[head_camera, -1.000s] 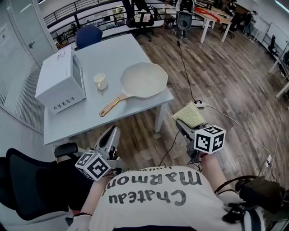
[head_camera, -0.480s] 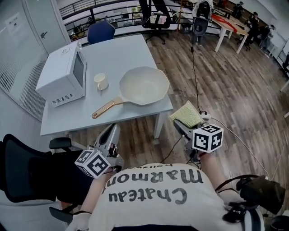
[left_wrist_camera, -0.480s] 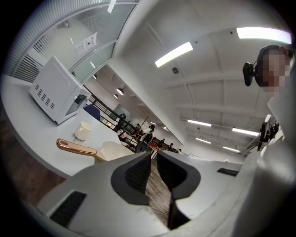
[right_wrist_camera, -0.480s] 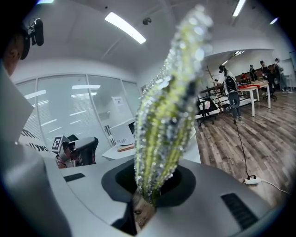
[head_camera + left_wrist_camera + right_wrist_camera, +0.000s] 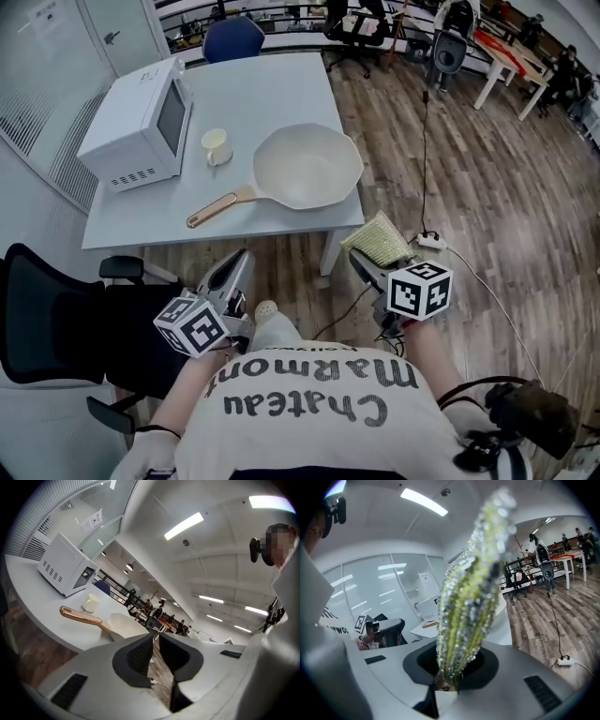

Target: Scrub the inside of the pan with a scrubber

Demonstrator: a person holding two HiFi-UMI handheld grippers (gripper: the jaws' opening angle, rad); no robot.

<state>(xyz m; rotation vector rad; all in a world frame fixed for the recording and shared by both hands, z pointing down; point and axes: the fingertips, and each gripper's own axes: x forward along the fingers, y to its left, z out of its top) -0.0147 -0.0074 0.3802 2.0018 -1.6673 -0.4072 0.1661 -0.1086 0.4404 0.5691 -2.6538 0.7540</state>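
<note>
A cream pan [image 5: 309,166] with a copper handle [image 5: 212,209] lies on the grey table [image 5: 141,220], near its front right corner. In the left gripper view the pan [image 5: 125,625] and its handle [image 5: 77,615] lie ahead on the table. My right gripper [image 5: 367,262] is shut on a yellow-green sparkly scrubber [image 5: 379,240], held in the air just off the table's front right corner. The scrubber [image 5: 471,590] fills the right gripper view, standing up between the jaws. My left gripper [image 5: 232,272] is shut and empty, below the table's front edge.
A white microwave [image 5: 141,125] stands at the table's left, a cream mug [image 5: 217,146] between it and the pan. A black chair [image 5: 56,314] is at my left. A power strip and cable [image 5: 431,240] lie on the wood floor at right.
The view has shifted so the table and pan sit closer and more central. Both grippers keep about the same pose, the scrubber still held in the right one.
</note>
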